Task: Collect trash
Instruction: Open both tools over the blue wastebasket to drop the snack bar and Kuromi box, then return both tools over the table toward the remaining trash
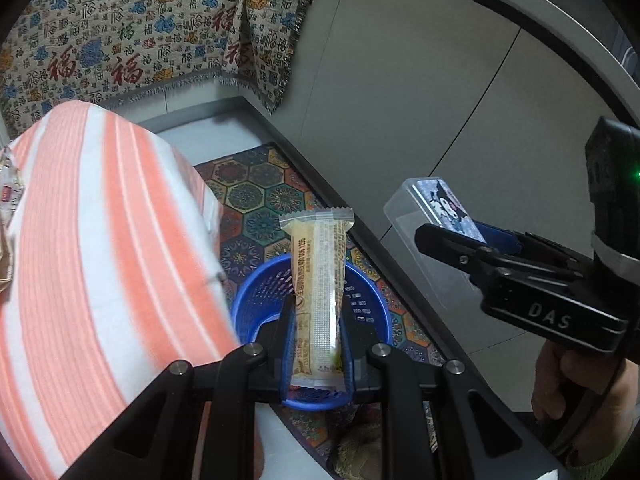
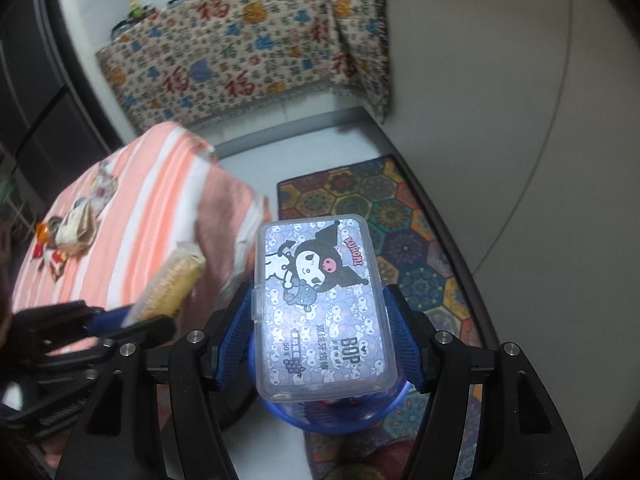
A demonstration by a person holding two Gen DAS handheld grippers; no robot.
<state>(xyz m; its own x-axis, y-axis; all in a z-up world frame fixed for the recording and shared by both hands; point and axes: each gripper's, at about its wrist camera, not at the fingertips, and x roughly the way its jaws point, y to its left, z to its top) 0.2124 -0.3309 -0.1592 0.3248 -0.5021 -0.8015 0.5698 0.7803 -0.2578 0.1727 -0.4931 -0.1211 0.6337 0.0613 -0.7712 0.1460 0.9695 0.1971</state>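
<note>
While your left gripper (image 1: 316, 344) pinches the yellow snack wrapper (image 1: 318, 300) upright between its jaws, right above the blue basket (image 1: 372, 300), its small print stays too fine to read. Your right gripper (image 2: 320, 336) clamps a clear plastic box (image 2: 320, 308) by its long sides; the label reads "KUROMI" and "BOP". The basket sits mostly hidden beneath it. More wrappers (image 2: 72, 236) lie blurred on the striped worktop (image 2: 152, 200).
</note>
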